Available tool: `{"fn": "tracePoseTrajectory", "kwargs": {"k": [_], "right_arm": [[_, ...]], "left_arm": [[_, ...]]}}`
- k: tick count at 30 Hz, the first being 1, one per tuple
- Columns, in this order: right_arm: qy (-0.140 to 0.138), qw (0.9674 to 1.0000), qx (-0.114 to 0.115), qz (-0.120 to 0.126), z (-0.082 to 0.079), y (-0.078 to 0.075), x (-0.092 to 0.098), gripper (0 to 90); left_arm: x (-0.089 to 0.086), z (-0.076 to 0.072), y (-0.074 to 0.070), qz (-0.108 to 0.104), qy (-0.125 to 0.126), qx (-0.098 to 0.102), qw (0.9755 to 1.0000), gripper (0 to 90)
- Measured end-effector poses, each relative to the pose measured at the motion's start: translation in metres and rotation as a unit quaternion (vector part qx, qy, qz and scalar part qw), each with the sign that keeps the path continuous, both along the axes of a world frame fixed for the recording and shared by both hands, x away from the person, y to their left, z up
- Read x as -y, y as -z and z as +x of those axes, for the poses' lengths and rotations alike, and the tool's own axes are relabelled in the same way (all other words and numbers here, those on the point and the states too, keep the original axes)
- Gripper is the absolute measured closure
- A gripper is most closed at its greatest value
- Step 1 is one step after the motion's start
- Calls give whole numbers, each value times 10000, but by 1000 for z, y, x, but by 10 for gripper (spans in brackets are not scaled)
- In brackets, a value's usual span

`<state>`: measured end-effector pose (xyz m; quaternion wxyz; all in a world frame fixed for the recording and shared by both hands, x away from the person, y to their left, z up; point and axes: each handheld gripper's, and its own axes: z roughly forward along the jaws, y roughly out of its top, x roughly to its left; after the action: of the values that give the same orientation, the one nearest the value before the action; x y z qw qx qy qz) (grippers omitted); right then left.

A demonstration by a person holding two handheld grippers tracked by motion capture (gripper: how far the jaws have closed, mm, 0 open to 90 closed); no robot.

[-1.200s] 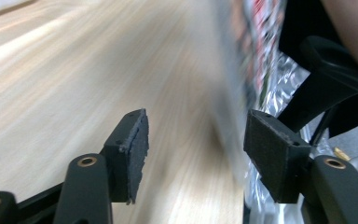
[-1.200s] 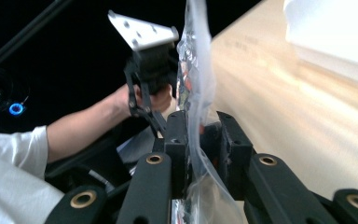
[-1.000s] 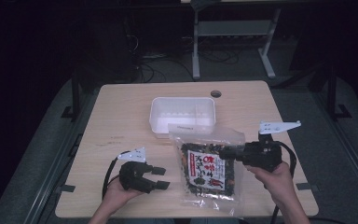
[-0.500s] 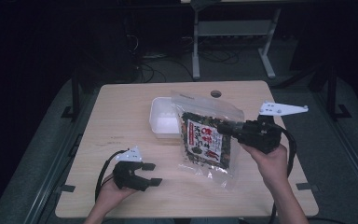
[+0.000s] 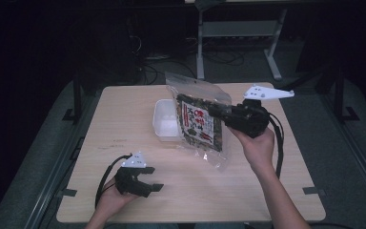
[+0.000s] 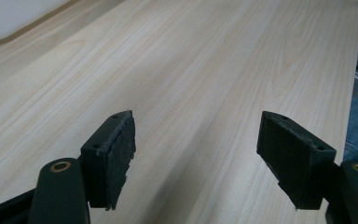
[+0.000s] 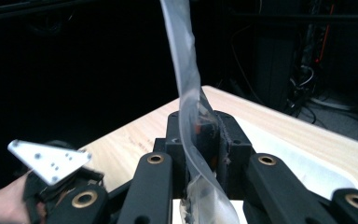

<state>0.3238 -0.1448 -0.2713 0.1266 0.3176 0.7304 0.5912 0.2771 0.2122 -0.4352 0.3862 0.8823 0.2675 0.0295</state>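
Dark room, pale surface (image 5: 124, 119): right gripper (image 5: 218, 112) clamps the light, floppy, slick packet (image 5: 198, 125) by its side edge over the tray (image 5: 162, 128); left gripper (image 5: 148, 179) rests gaping, empty.

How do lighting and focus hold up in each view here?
High view: light wooden table lit, surroundings nearly black, slightly soft. Left gripper view: evenly lit wood grain, sharp. Right gripper view: dark background, clear plastic snack bag blurred up close between the shut jaws.

Left gripper (image 6: 198, 151) jaws wide apart, nothing btwn, low over light wood table (image 6: 214, 60); white container (image 6: 14, 16) corner top left.
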Motion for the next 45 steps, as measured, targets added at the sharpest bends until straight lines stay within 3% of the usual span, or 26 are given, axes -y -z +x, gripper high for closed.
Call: {"fn": "tracePoseTrajectory", "kwargs": {"k": [10,21,28,35,40,45], "right_arm": [[165,9994,265,-177,27,-9,-27,768],[209,9982,549,-102,56,-12,-48,768],[223,9978,615,-90,78,-11,-63,768],[293,9981,534,-44,101,5,-74,768],[341,9977,565,-163,108,18,-80,768],[382,9977,549,-120,115,30,-81,768]], "left_arm": [[-3,2,1,-35,-95,-13,9999,259],[-6,4,1,-103,-137,-9,9999,255],[-7,5,1,-130,-162,-32,9998,253],[-9,6,1,-147,-160,-44,9998,251],[-10,6,2,-167,-125,-65,9998,251],[-9,6,2,-185,-127,-84,9997,250]]}}
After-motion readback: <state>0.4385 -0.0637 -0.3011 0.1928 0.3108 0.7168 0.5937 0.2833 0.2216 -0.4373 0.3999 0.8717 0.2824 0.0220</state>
